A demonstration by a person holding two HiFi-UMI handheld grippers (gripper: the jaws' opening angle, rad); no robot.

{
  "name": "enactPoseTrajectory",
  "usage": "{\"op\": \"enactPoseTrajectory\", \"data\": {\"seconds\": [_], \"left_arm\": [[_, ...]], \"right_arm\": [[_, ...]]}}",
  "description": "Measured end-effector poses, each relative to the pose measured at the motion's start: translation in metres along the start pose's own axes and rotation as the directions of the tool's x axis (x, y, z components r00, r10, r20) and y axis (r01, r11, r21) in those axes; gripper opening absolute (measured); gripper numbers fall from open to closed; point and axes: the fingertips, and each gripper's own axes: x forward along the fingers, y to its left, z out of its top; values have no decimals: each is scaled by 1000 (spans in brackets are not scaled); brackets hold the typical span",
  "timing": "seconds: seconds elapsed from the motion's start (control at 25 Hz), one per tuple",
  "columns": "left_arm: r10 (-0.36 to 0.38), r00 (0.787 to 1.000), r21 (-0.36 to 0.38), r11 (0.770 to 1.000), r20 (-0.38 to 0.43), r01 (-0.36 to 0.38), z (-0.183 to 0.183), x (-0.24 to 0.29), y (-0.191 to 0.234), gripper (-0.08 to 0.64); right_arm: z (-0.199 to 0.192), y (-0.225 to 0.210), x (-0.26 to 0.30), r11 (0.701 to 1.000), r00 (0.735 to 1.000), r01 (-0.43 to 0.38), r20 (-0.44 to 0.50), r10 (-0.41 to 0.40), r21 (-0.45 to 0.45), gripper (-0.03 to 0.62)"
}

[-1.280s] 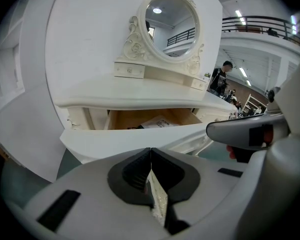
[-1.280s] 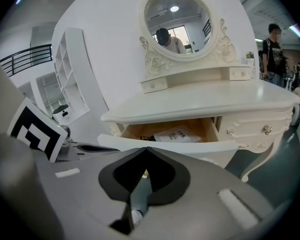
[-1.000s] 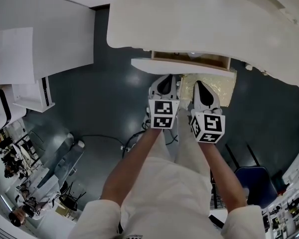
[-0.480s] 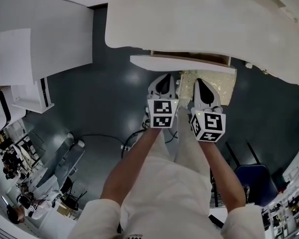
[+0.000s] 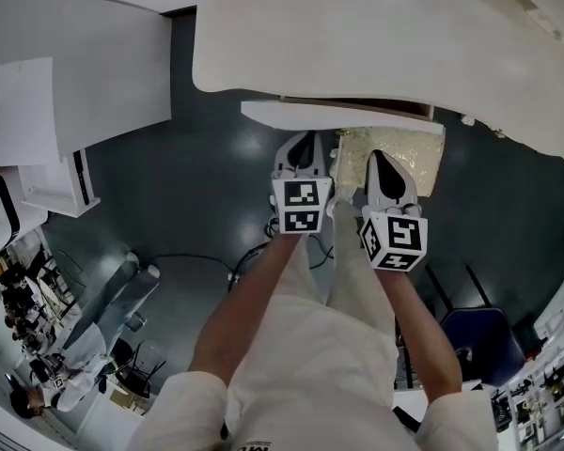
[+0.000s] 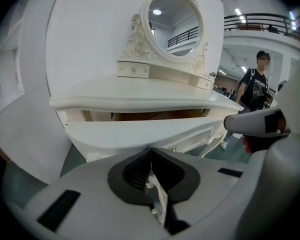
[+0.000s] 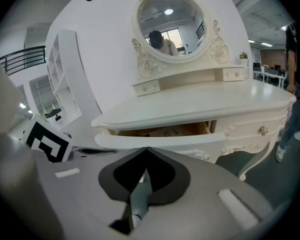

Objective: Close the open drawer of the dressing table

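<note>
The cream dressing table [image 5: 376,36] fills the top of the head view. Its drawer [image 5: 343,117] still sticks out a little, a thin brown gap showing above the white front. My left gripper [image 5: 304,141] and right gripper [image 5: 381,157] are side by side with their tips at the drawer front; both are shut with nothing between the jaws. The left gripper view has the drawer front [image 6: 140,134] right ahead, above the closed jaw tips [image 6: 151,149]. In the right gripper view the drawer [image 7: 162,140] is partly open under the tabletop, with the closed jaws [image 7: 147,149] just below it.
An oval mirror [image 7: 170,21] with small drawers stands on the tabletop. White shelving [image 5: 47,130] is at the left. A person [image 6: 255,91] stands at the right. Cables [image 5: 230,271] lie on the dark floor. A blue chair [image 5: 479,341] is at the lower right.
The drawer has slid further under the tabletop; the brown gap has shrunk. Both grippers have moved forward with it, the left a bit more.
</note>
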Motion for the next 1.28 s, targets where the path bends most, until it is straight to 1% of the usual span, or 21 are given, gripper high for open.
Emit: {"op": "enactPoseTrajectory", "data": {"seconds": [0.2,0.44,0.6,0.8,1.28], "left_arm": [[-4,1000,7,1000,4,4,4,5,-1,11],[-10,1000,3,1000,18,10,9,11,3,11],[-14,1000,19,1000,21,14,12,16,7,11],[9,999,35,999,34,-10,18,21,17,11],[-32,998,44,999,57,29,29,32,21,11]], "right_arm": [[5,-7,3,1000,1000,6,10,-6,3,-2],[10,1,8,1000,1000,-10,11,10,6,-2],[12,5,11,1000,1000,-10,15,10,10,-1],[13,6,14,1000,1000,-1,14,1,13,-1],[14,3,23,999,1000,22,17,-22,24,-2]]}}
